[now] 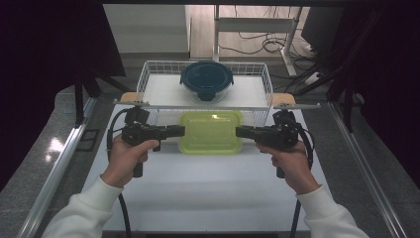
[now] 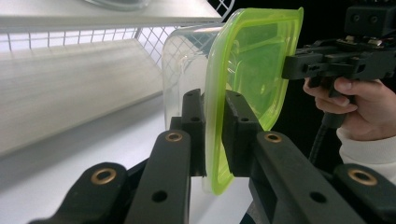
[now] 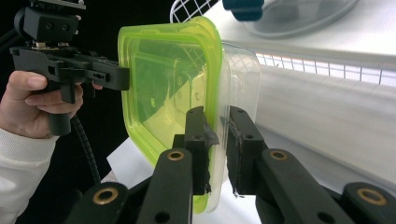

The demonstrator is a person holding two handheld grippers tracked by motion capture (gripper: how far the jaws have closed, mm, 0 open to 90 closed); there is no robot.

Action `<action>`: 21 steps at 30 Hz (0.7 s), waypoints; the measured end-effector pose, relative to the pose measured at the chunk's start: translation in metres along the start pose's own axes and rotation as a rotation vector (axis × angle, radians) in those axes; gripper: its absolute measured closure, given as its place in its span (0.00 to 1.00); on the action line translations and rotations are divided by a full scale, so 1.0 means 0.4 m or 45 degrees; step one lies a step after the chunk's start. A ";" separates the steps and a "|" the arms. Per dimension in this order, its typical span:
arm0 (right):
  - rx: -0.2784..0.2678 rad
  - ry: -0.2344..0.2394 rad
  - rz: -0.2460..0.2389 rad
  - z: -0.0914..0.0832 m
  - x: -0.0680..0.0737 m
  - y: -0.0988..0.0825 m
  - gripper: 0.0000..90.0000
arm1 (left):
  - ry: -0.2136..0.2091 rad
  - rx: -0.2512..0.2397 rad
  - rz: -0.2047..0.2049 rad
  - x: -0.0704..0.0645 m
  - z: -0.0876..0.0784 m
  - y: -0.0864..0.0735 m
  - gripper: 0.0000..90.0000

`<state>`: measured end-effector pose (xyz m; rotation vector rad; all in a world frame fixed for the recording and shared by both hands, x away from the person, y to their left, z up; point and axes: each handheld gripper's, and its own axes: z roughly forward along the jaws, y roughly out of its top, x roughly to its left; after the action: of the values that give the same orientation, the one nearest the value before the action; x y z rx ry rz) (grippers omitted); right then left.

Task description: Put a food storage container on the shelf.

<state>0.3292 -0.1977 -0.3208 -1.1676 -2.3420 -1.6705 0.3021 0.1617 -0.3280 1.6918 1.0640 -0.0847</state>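
While each grips one end, the left hand-held gripper [image 1: 179,131] and right hand-held gripper [image 1: 240,132] clamp the green-lidded container [image 1: 211,133].

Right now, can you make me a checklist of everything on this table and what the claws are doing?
Surface: white table, bare in front of the hands.
Job's things: clear container with a lime-green lid, held by its two short ends in front of the white wire basket.
Clutter: round glass container with a dark blue lid sitting in the basket.
Grippers: left claw clamped on the lid's rim at one end; right claw clamped on the rim at the other end.
Cables: a black cable trails from each claw toward the person; loose cables lie on the floor behind the table.
Surroundings: dark curtains at both sides, a white desk frame behind.
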 end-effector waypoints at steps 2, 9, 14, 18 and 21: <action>-0.006 -0.002 -0.008 -0.002 0.003 0.008 0.87 | 0.002 -0.004 0.009 -0.003 -0.003 0.009 0.90; -0.022 -0.004 -0.026 -0.009 0.012 0.046 0.87 | -0.003 -0.019 0.018 -0.002 -0.010 0.043 0.90; -0.032 -0.011 -0.044 -0.009 0.009 0.082 0.88 | -0.016 -0.032 0.010 0.013 -0.007 0.071 0.90; -0.041 -0.016 -0.049 -0.007 0.007 0.106 0.88 | -0.022 -0.041 0.018 0.019 -0.008 0.104 0.90; -0.051 -0.019 -0.056 -0.006 0.004 0.129 0.88 | -0.017 -0.042 0.034 0.021 -0.008 0.128 0.90</action>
<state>0.3576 -0.1917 -0.2778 -1.1472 -2.3703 -1.7364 0.3405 0.1686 -0.2935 1.6735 1.0272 -0.0612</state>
